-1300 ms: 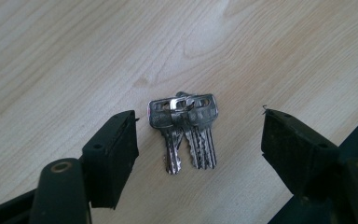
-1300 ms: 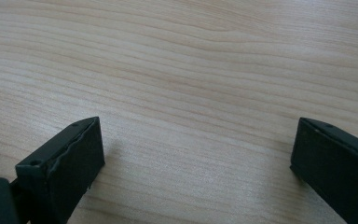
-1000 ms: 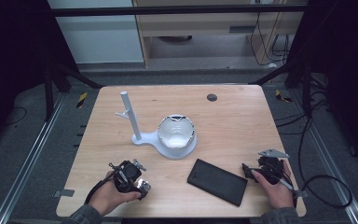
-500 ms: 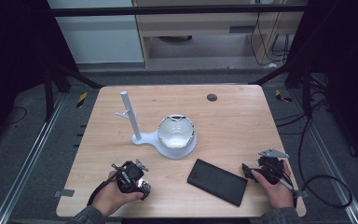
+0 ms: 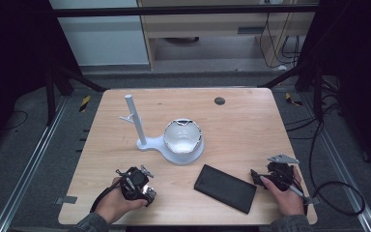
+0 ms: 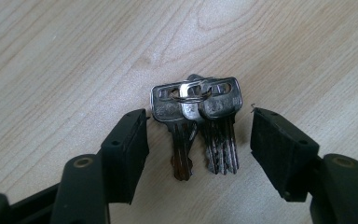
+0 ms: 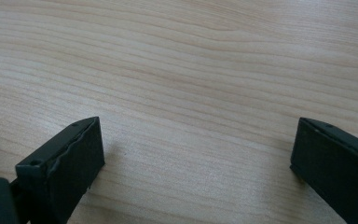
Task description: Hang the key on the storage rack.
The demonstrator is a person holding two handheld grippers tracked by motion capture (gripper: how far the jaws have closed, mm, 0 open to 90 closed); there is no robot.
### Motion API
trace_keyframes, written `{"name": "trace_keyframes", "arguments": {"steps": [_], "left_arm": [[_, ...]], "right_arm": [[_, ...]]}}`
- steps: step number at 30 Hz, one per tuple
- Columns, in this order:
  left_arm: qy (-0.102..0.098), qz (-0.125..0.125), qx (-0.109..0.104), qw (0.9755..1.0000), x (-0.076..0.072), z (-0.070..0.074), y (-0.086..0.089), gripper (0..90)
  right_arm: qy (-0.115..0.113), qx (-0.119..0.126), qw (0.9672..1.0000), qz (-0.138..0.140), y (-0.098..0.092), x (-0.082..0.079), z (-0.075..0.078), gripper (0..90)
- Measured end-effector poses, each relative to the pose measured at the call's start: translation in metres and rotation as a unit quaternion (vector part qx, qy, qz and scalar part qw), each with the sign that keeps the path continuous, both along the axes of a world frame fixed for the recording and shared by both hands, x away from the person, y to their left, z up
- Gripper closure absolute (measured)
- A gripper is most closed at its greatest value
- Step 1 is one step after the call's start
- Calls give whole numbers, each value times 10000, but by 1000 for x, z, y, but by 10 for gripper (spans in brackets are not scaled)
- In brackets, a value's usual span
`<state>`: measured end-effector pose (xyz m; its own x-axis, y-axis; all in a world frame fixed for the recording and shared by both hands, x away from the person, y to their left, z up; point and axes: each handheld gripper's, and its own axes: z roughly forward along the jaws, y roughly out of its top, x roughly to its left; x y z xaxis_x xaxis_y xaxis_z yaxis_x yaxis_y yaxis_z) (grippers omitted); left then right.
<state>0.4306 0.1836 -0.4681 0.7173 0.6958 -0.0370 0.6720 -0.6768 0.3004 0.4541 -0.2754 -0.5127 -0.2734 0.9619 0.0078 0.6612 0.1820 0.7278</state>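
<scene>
Lying flat on the wooden counter (image 5: 251, 121), a bunch of keys (image 6: 196, 122) on a ring sits between the jaws of the left hand-held gripper (image 6: 199, 140), blades pointing back toward it. Those jaws have just been closing, yet a gap shows between each pad and the keys, so nothing is gripped. The right hand-held gripper (image 7: 196, 158) stands wide open over bare wood, holding nothing. A black case (image 5: 225, 188) lies between the two hand-held grippers, and a white stand (image 5: 166, 140) with a bowl-shaped object sits beyond them.
</scene>
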Motion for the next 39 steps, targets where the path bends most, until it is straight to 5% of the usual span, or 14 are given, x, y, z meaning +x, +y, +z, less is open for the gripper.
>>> {"name": "trace_keyframes", "arguments": {"steps": [8,20,29,39], "left_arm": [[-35,-31,20,10000,1,0,1,447],[-136,-315,104,9994,4,2,7,736],[-208,-463,117,9986,6,5,8,843],[-247,-630,255,9974,6,9,5,854]], "right_arm": [[-3,-6,10000,7,0,0,0,26],[-5,-5,10000,9,0,0,0,26],[-6,-3,10000,13,0,0,0,26],[-8,-6,10000,16,0,0,0,26]]}}
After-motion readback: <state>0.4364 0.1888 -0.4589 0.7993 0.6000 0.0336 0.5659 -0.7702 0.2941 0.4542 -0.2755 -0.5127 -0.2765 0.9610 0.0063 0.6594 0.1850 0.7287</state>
